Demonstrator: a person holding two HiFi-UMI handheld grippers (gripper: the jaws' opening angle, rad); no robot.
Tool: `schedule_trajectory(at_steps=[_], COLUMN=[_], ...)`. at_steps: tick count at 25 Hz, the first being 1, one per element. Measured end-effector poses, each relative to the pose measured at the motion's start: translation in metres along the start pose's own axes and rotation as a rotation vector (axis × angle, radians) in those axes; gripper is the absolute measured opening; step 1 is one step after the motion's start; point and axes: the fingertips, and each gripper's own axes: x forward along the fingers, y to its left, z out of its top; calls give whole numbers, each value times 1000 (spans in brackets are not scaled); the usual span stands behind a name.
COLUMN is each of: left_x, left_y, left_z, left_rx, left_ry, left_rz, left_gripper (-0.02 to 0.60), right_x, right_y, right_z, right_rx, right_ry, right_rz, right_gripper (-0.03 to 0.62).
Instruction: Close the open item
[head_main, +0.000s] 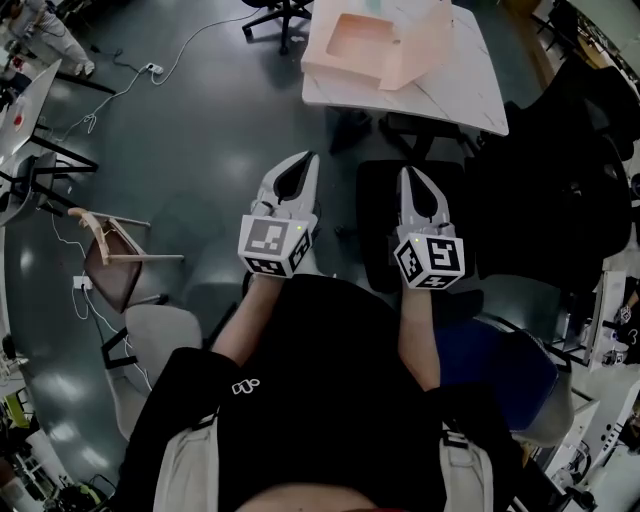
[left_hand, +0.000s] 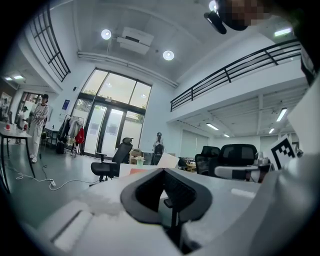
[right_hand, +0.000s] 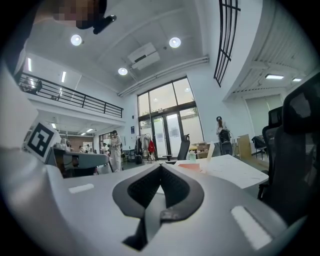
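Both hand-held grippers are pointing level toward 12 o'clock, side by side in front of the person's lap.

Left gripper (head_main: 312, 158): jaws are meeting at the tips, nothing between them. Right gripper (head_main: 405, 172): jaws are likewise pressing together, empty.

The open box (head_main: 372, 42), pale pink, is sitting on the white table (head_main: 470, 95) at 12 o'clock, well apart from both grippers, with its lid raised. From the left gripper it is lying toward 1 o'clock; from the right gripper, toward 11 o'clock. A black office chair (head_main: 560, 180) is standing at 3 o'clock of the right gripper.
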Motion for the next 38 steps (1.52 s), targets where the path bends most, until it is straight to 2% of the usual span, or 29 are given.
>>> schedule_trajectory(at_steps=[7,12,16,21,28,38], left_x=[74,143,200,263,322,360], left_y=[79,145,193,232,250,207], left_z=[2,28,38,29,47,40], left_rx=[-20,-1,3,-10,-7,-23], left_ry=[34,71,108,164,143,166], left_rz=[1,-22,-55,-123,-208,-301], left_gripper=[-8,-8,-8,-8,-8,-8], right_x=[110,206,279,335,372,350], right_y=[-12,-22,-32,-51,-68,-116], right_z=[-1,22,34,33,55,55], right_rx=[7,12,12,17,-24,-9], right_ry=[25,23,23,29,1,26], right_rz=[-2,-15,-39,-100,-163,-267], right_gripper=[2,2,2,2,3,3])
